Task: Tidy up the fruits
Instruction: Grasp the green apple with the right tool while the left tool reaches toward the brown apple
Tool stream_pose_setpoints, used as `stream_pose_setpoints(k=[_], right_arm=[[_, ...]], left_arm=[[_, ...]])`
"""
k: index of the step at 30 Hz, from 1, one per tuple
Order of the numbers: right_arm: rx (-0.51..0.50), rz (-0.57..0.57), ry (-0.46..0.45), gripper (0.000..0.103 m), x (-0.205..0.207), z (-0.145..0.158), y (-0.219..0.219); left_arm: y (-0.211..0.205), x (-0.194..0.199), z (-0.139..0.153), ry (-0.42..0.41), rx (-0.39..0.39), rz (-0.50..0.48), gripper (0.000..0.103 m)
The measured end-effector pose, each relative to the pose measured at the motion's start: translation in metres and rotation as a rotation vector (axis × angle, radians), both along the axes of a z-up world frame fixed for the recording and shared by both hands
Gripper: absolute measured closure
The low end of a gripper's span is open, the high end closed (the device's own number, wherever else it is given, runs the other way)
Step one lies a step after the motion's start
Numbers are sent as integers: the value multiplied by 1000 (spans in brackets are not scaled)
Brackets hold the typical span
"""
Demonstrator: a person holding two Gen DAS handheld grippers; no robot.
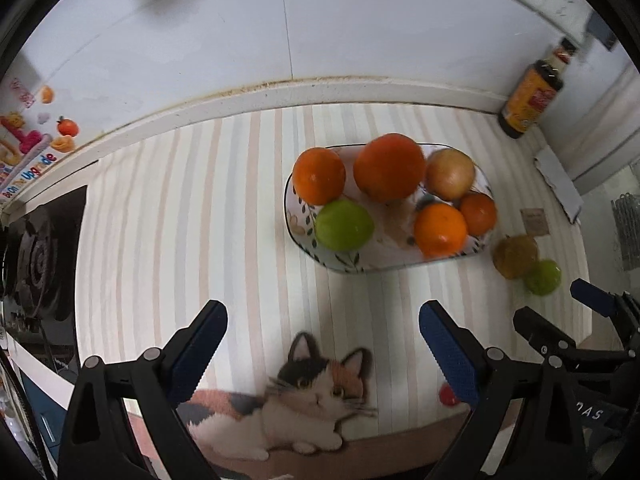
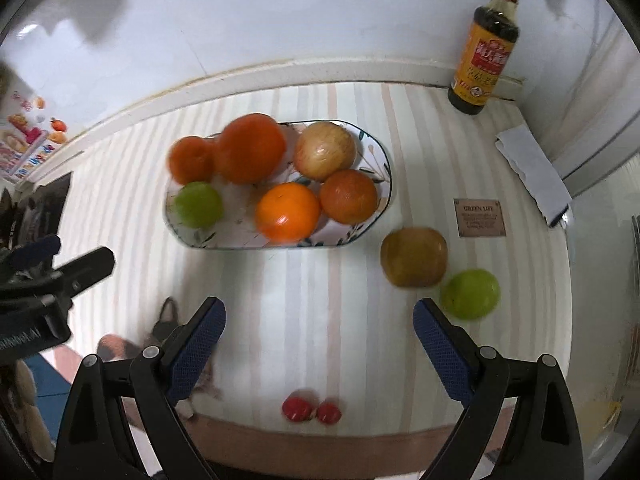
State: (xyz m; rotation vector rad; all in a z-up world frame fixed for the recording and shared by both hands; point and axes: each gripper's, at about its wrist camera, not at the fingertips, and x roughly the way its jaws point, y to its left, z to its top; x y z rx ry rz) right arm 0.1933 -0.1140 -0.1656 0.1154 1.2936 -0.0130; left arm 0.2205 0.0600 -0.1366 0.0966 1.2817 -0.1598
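**Hovering wide over the fruit plate**

Spreading wide above the striped counter [image 1: 168, 208], the left claw [image 1: 323, 322] holds nothing; its blue-padded fingers [image 1: 200, 344] touch no fruit. The right claw [image 2: 319, 318] is equally wide and bare.

Ahead of both claws lies the oval patterned plate [image 2: 224, 236], carrying six fruits: a large orange [image 2: 251, 148] at the back, a smaller orange [image 2: 191, 159] on its left, a pale apple [image 2: 325, 150] on its right, and in front a green fruit [image 2: 199, 204], a bright orange [image 2: 287, 212] and a darker orange [image 2: 348, 196].

Off the plate, just beyond the right claw's right finger, a brownish pear [image 2: 413, 257] sits touching a green apple [image 2: 470, 294]. Two small red tomatoes [image 2: 311, 410] lie side by side on the counter's near edge, below the right claw's gap.

A dark sauce bottle [image 2: 482, 52] stands upright in the far right corner.
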Motion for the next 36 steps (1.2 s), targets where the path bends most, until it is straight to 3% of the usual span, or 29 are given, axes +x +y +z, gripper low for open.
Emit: stream_pose_setpoints(k=[9, 15, 20, 26, 36], right_arm=[[6, -38, -65, 6, -63, 42, -9], [54, -105, -69, 6, -87, 46, -51], [142, -216, -6, 6, -79, 12, -117], [241, -295, 95, 12, -42, -58, -177], [271, -225, 182, 30, 6, -120, -190]], left_arm=[[-1, -62, 13, -28, -29, -25, 5], [-28, -73, 5, -12, -29, -30, 5], [-64, -63, -7, -7, -4, -28, 5], [-111, -43, -34, 40, 54, -37, 5], [-171, -12, -70, 100, 117, -25, 5]])
